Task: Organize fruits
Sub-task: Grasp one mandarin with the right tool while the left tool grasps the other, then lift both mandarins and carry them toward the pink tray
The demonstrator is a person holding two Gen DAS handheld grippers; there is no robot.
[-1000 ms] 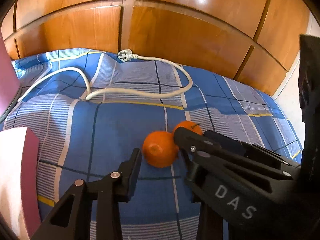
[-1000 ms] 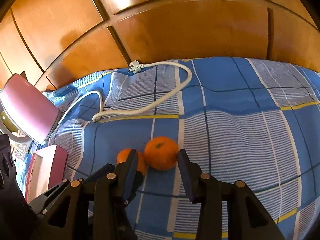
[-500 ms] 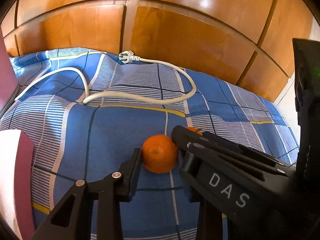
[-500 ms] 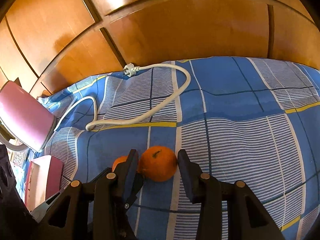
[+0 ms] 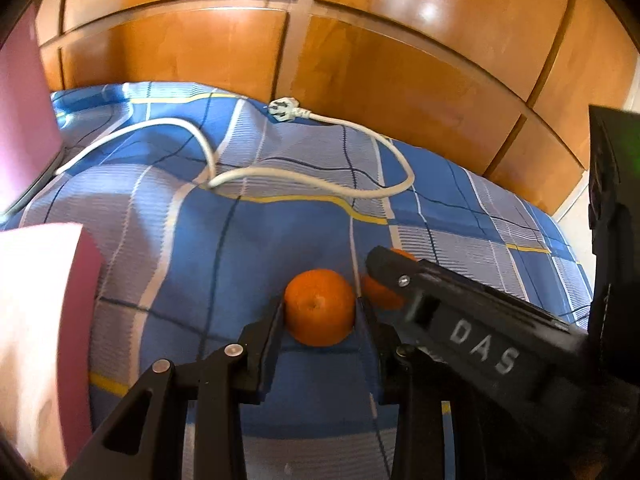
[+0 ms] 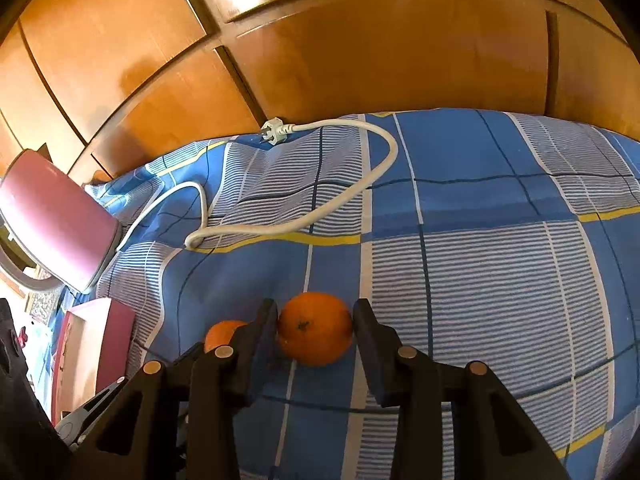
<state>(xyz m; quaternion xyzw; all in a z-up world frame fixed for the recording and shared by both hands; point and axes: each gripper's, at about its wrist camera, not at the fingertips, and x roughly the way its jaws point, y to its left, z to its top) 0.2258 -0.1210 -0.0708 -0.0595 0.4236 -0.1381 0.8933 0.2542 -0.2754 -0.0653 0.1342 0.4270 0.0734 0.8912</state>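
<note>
Two oranges lie side by side on the blue plaid sheet [image 5: 208,264]. My left gripper [image 5: 320,316] is shut on the left orange [image 5: 319,307], a pad pressed on each side. Behind it, one finger [image 5: 460,320] of my right gripper half covers the right orange [image 5: 384,294]. In the right wrist view my right gripper [image 6: 315,320] has the right orange [image 6: 315,328] between its closing jaws, and both pads meet its sides. The left orange [image 6: 224,334] peeks out beside the left finger [image 6: 256,336].
A white power cable [image 6: 352,196] with its plug [image 6: 274,130] snakes over the sheet beyond the oranges. A pink appliance [image 6: 52,232] and a pink-and-white box [image 6: 96,344] stand at the left. Wooden panels [image 6: 380,52] rise behind the sheet.
The left gripper's fingers have come in around the left orange and now grip it. The right gripper's jaws have narrowed onto the right orange. Neither orange has left the sheet.
</note>
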